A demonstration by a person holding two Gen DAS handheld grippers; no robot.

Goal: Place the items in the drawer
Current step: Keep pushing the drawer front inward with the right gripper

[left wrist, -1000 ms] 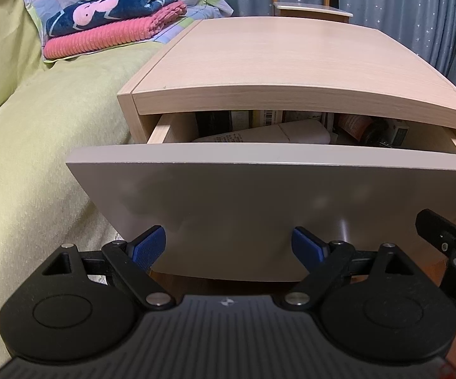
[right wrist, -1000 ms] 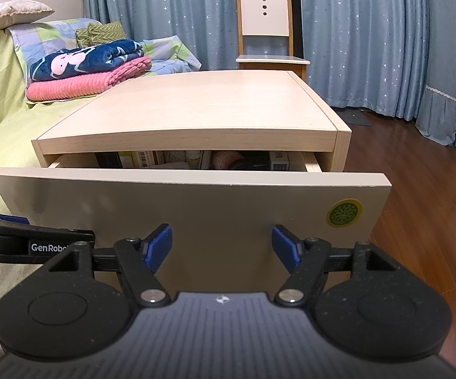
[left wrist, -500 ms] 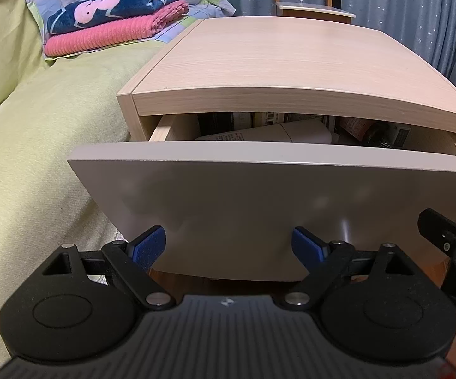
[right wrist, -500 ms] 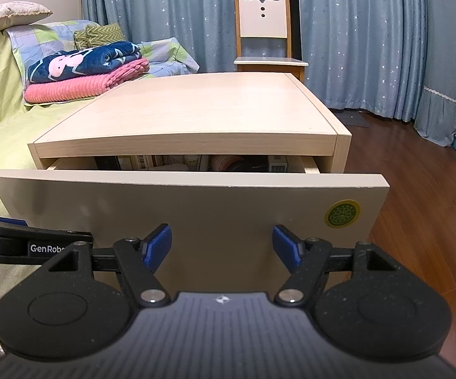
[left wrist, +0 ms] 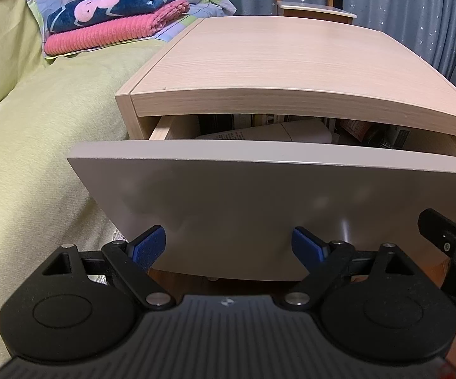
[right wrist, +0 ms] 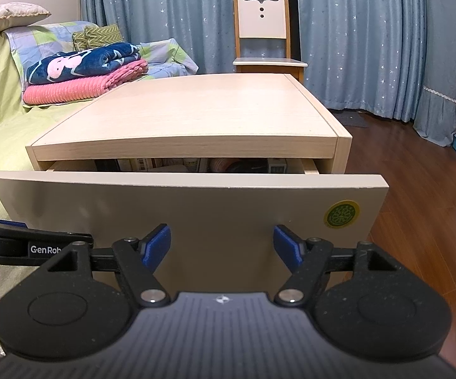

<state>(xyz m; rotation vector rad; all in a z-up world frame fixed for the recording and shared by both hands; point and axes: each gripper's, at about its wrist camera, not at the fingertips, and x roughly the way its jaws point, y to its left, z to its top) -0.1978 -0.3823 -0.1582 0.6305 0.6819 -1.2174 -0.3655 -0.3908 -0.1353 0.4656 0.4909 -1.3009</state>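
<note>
**Drawer part-open, both grippers empty in front of it**

While both wrist cams face the pale wood-grain bedside cabinet [right wrist: 196, 120], its grey flat-fronted drawer [left wrist: 275, 208] stands pulled out part-way, gap at top showing contents. Inside: a long white plastic tube lying on its side [left wrist: 275, 131], printed boxes and packets upright behind it [right wrist: 139, 165], something pinkish and a dark item toward the right; can't ID those, the gap is too narrow and shadowed.

Left gripper [left wrist: 229, 241]: blue-padded fingers spread wide, nothing btwn them, low in front of the drawer face. Right gripper [right wrist: 221, 243]: same, wide apart, empty, near the round green-yellow sticker [right wrist: 341, 214] on the drawer front. Whether the pads touch the front, cannot tell. Cabinet top bare. No loose item in view outside the drawer.

Stage: ambiguous. Items already lie in the drawer. Scene fits a drawer filled and awaiting closing, or one holding older contents w/ more to come.

Risks (judgement):
- Drawer looks full near the top; the tube sits high. If the front is pushed in, a tall box or the tube could catch under the cabinet's top edge and jam.
- No handle visible; a flat front gives open fingers little purchase, so slip is likely.
- Uneven push from one side could skew the drawer on its runners.
- Yellow-green bedspread [left wrist: 38, 145] lies just beside the cabinet's left side; left gripper could snag it.
</note>
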